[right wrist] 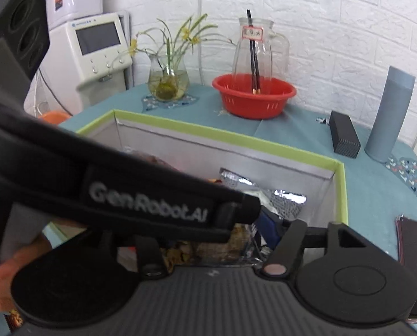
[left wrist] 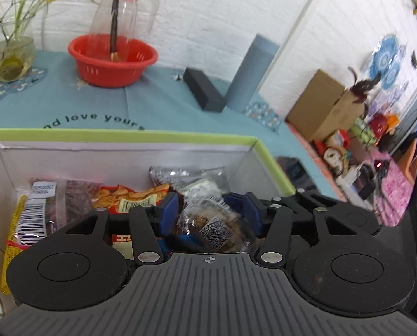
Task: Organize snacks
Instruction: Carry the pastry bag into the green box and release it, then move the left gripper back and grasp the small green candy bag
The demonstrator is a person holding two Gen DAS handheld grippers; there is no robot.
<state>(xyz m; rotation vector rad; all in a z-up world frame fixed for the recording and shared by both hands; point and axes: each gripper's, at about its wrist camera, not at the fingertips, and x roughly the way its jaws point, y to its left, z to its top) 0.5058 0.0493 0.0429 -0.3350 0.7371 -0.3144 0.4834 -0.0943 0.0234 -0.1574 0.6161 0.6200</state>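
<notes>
A white box with a green rim (left wrist: 124, 135) holds several snack packets. My left gripper (left wrist: 211, 212) is down inside the box, its blue pads wide apart on either side of a clear packet of brown snack with a QR label (left wrist: 215, 225); the pads do not squeeze it. An orange chip packet (left wrist: 130, 196), a barcode packet (left wrist: 32, 215) and a silver foil packet (left wrist: 186, 175) lie beside it. In the right wrist view the box (right wrist: 339, 190) shows too. My right gripper (right wrist: 216, 240) is above the box's near side, its fingers mostly hidden behind the left gripper's black body (right wrist: 124, 193).
On the teal tablecloth stand a red basket (left wrist: 112, 58) with a glass jug, a plant vase (left wrist: 11, 56), a black box (left wrist: 204, 89) and a grey cylinder (left wrist: 250, 72). A phone (right wrist: 414, 240) lies right of the box. Cardboard boxes and clutter lie beyond the table's right edge.
</notes>
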